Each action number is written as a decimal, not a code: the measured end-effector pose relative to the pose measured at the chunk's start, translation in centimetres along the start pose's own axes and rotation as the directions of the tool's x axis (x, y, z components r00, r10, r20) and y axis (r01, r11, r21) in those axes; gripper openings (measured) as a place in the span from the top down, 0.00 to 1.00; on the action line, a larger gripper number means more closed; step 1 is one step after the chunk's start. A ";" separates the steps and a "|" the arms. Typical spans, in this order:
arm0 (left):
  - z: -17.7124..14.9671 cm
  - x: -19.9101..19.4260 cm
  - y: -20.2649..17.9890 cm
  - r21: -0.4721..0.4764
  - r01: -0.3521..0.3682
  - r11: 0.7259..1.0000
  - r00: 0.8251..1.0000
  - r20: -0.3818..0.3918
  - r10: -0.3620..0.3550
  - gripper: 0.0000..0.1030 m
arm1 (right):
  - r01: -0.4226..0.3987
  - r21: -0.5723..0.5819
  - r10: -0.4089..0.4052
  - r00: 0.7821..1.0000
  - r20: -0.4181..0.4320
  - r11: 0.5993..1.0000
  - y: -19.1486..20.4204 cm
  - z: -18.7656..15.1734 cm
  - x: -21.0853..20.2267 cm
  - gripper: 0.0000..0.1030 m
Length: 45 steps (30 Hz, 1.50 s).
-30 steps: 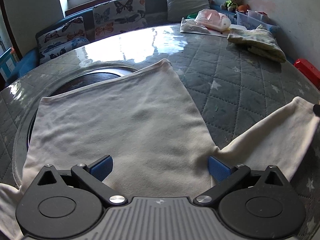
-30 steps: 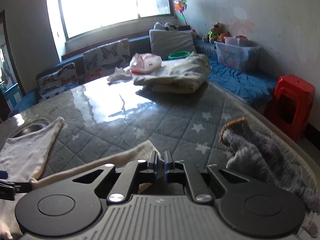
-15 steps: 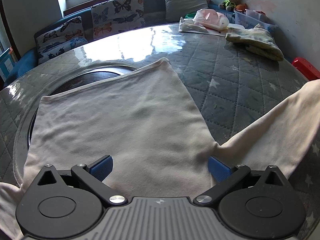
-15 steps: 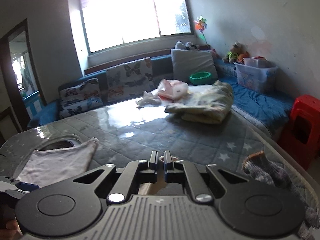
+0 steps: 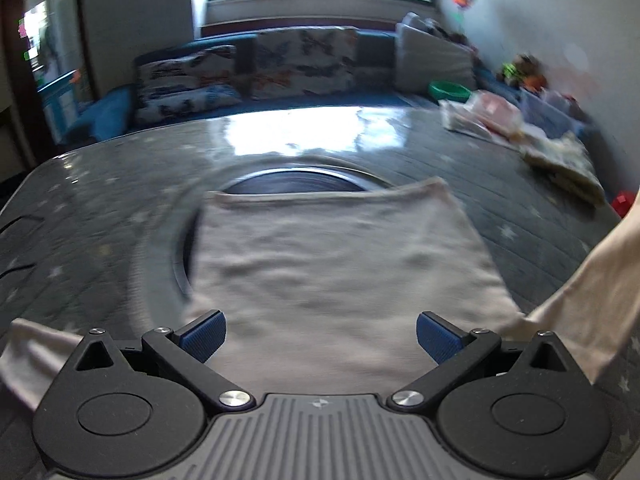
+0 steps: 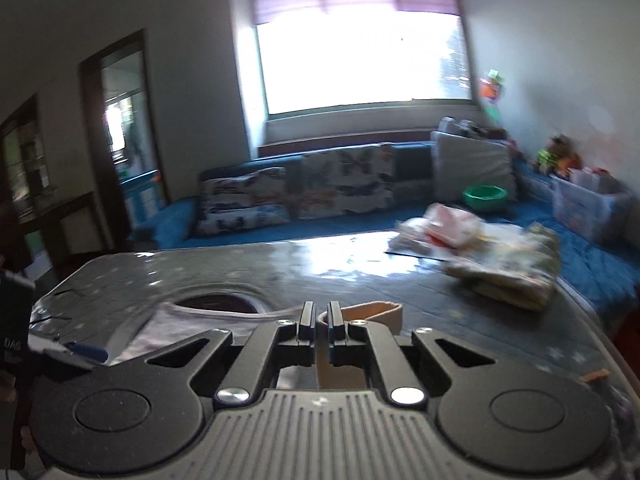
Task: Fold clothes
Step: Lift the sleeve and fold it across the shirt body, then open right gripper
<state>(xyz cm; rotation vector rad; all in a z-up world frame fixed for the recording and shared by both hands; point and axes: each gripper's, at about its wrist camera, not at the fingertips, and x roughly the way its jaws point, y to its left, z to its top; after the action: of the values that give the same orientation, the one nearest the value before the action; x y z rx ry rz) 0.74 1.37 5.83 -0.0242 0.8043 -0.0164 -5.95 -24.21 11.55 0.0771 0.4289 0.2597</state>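
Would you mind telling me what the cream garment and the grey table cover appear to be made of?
The cream garment looks like soft knit cotton, matte: it drapes limply, wrinkles gently and has a stitched hem, though blur hides the weave. The table cover seems to be quilted fabric with a star print, probably under a clear plastic or glass sheet, since it mirrors the window brightly; which of the two is unclear.

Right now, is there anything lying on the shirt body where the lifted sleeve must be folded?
Nothing visible does: the shirt body is bare. The right hand-held gripper holds the sleeve up beside it.
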 end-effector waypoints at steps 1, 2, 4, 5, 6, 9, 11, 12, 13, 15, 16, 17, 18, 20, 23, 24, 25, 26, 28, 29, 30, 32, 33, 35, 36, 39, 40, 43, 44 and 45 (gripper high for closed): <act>-0.1 -0.2 0.8 -0.015 -0.007 1.000 1.000 0.001 0.007 0.00 | -0.017 -0.013 0.017 1.000 -0.002 1.000 0.9 0.2 0.2 0.96; -0.3 -0.4 1.6 -0.029 -0.015 0.999 1.000 0.001 0.015 0.00 | -0.031 -0.025 0.031 1.000 -0.005 0.999 1.6 0.3 0.4 0.96; -0.7 -0.6 2.9 -0.054 -0.028 0.998 1.000 -0.001 0.028 0.00 | -0.064 -0.056 0.063 0.998 -0.016 0.996 3.4 0.6 1.0 0.96; -1.0 -0.8 3.5 -0.064 -0.030 0.997 1.000 -0.001 0.030 0.00 | -0.081 -0.072 0.079 0.997 -0.022 0.994 4.4 0.8 1.3 0.96; -1.2 -0.9 4.1 -0.075 -0.032 0.997 0.999 -0.001 0.032 0.00 | -0.099 -0.088 0.097 0.995 -0.030 0.991 5.4 0.9 1.6 0.96; -2.0 -1.2 5.8 -0.113 -0.036 0.993 0.999 -0.002 0.036 0.00 | -0.142 -0.125 0.137 0.989 -0.050 0.982 7.9 1.1 2.2 0.96; -2.4 -1.4 6.9 -0.136 -0.042 0.990 0.999 -0.004 0.042 0.00 | -0.176 -0.153 0.167 0.984 -0.070 0.972 9.8 1.0 2.6 0.96; -2.6 -1.4 7.3 -0.145 -0.045 0.988 0.999 -0.006 0.045 0.00 | -0.191 -0.164 0.179 0.980 -0.080 0.968 10.6 0.9 2.8 0.96; -2.8 -1.5 7.7 -0.152 -0.048 0.987 0.999 -0.008 0.047 0.00 | -0.208 -0.177 0.194 0.976 -0.095 0.962 11.6 0.7 3.2 0.96; -3.1 -1.5 8.4 -0.166 -0.054 0.985 0.999 -0.014 0.053 0.00 | -0.234 -0.200 0.214 0.970 -0.118 0.951 13.3 0.3 3.7 0.96; -3.3 -1.5 8.8 -0.172 -0.056 0.984 0.998 -0.017 0.054 0.00 | -0.249 -0.213 0.224 0.965 -0.134 0.945 14.2 0.0 4.1 0.96; -3.5 -1.5 9.1 -0.178 -0.059 0.982 0.998 -0.020 0.056 0.00 | -0.268 -0.223 0.238 0.959 -0.154 0.937 15.1 -0.4 4.4 0.96; -3.6 -1.6 9.4 -0.185 -0.061 0.981 0.998 -0.023 0.058 0.00 | -0.288 -0.232 0.251 0.952 -0.174 0.929 16.0 -0.7 4.8 0.96; -3.9 -1.7 9.9 -0.197 -0.066 0.978 0.998 -0.028 0.061 0.00 | -0.319 -0.254 0.270 0.939 -0.213 0.913 17.5 -1.5 5.7 0.96; -4.2 -1.9 10.6 -0.212 -0.071 0.975 0.997 -0.030 0.066 0.00 | -0.357 -0.266 0.288 0.920 -0.266 0.895 19.0 -2.5 7.1 0.96; -4.2 -1.9 10.7 -0.215 -0.071 0.974 0.997 -0.030 0.066 0.00 | -0.362 -0.268 0.290 0.917 -0.276 0.893 19.3 -2.8 7.4 0.96; -4.3 -1.9 10.7 -0.217 -0.072 0.973 0.997 -0.032 0.067 0.00 | -0.369 -0.268 0.292 0.913 -0.286 0.890 19.6 -3.1 7.7 0.96; -4.3 -1.9 10.7 -0.219 -0.072 0.973 0.997 -0.033 0.067 0.00 | -0.376 -0.269 0.295 0.908 -0.298 0.887 19.9 -3.4 8.1 0.96; -4.3 -1.8 10.6 -0.220 -0.071 0.973 0.997 -0.035 0.065 0.00 | -0.381 -0.266 0.295 0.904 -0.311 0.886 20.2 -3.8 8.6 0.95; -4.3 -1.8 10.6 -0.220 -0.070 0.973 0.997 -0.035 0.064 0.00 | -0.383 -0.265 0.294 0.901 -0.318 0.885 20.3 -4.0 8.9 0.95; -4.4 -1.8 10.6 -0.220 -0.070 0.973 0.997 -0.036 0.063 0.00 | -0.387 -0.258 0.297 0.898 -0.326 0.886 20.3 -4.1 9.2 0.94; -4.3 -1.6 10.6 -0.220 -0.069 0.973 0.997 -0.038 0.062 0.00 | -0.393 -0.238 0.305 0.892 -0.335 0.888 19.9 -4.1 9.3 0.92; -4.3 -1.5 10.6 -0.219 -0.069 0.973 0.997 -0.038 0.062 0.00 | -0.389 -0.238 0.304 0.895 -0.327 0.890 19.5 -3.9 9.1 0.91; -4.3 -1.4 10.5 -0.216 -0.070 0.974 0.997 -0.038 0.063 0.00 | -0.381 -0.236 0.301 0.901 -0.313 0.894 18.8 -3.5 8.9 0.90; -4.2 -1.4 10.4 -0.214 -0.069 0.974 0.997 -0.039 0.062 0.00 | -0.376 -0.230 0.300 0.904 -0.305 0.898 18.4 -3.2 8.8 0.90; -4.1 -1.4 10.0 -0.201 -0.062 0.978 0.998 -0.035 0.055 0.00 | -0.351 -0.226 0.282 0.915 -0.290 0.909 16.5 -2.2 8.0 0.86; -4.1 -1.4 9.7 -0.193 -0.056 0.980 0.998 -0.032 0.051 0.00 | -0.331 -0.240 0.260 0.922 -0.286 0.913 15.8 -1.8 7.7 0.83; -4.0 -1.4 8.7 -0.164 -0.038 0.986 0.999 -0.020 0.035 0.00 | -0.272 -0.295 0.186 0.940 -0.286 0.916 13.6 -1.4 6.6 0.77; -4.0 -1.3 8.3 -0.155 -0.031 0.987 0.999 -0.019 0.029 0.00 | -0.251 -0.313 0.159 0.943 -0.292 0.916 12.7 -1.3 6.3 0.77; -3.9 -1.2 7.9 -0.148 -0.025 0.989 1.000 -0.020 0.023 0.00 | -0.232 -0.328 0.131 0.945 -0.301 0.916 11.8 -1.3 6.0 0.76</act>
<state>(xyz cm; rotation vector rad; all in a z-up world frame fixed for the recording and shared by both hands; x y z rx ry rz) -2.86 9.27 3.72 -0.1550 0.8229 0.0660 -4.03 -11.24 9.47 -0.2845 0.6449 0.5352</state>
